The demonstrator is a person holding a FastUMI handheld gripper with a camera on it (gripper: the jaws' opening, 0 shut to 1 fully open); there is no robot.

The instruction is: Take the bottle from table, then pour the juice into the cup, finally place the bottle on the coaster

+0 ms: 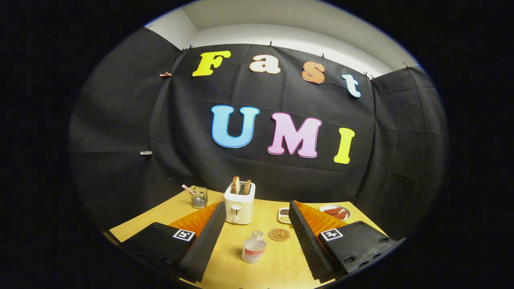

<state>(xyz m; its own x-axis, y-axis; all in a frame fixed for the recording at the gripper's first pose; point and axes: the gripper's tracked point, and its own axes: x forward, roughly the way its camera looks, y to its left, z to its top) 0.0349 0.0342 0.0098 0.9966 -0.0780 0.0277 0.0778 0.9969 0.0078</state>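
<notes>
Your gripper (257,237) hangs above the near part of the wooden table (281,265) with its fingers spread wide and nothing between the pads. The bottle (253,247) stands upright on the table in the gap between them, untouched and a little nearer the left finger (204,237) than the right finger (307,241). Its cap is off and its label faces you.

From the bottle, the round coaster (279,234) lies at about two o'clock, just beside it and bare. The glass cup (199,197) sits far off at about eleven o'clock, beyond the left finger, with a straw (188,189) leaning out of it. A white toaster (239,206) with two slices of bread (241,186) stands at twelve o'clock, further back. At one o'clock, beyond the coaster, you have a small dish (284,215), and further right a plate (335,211) with reddish food on it.
</notes>
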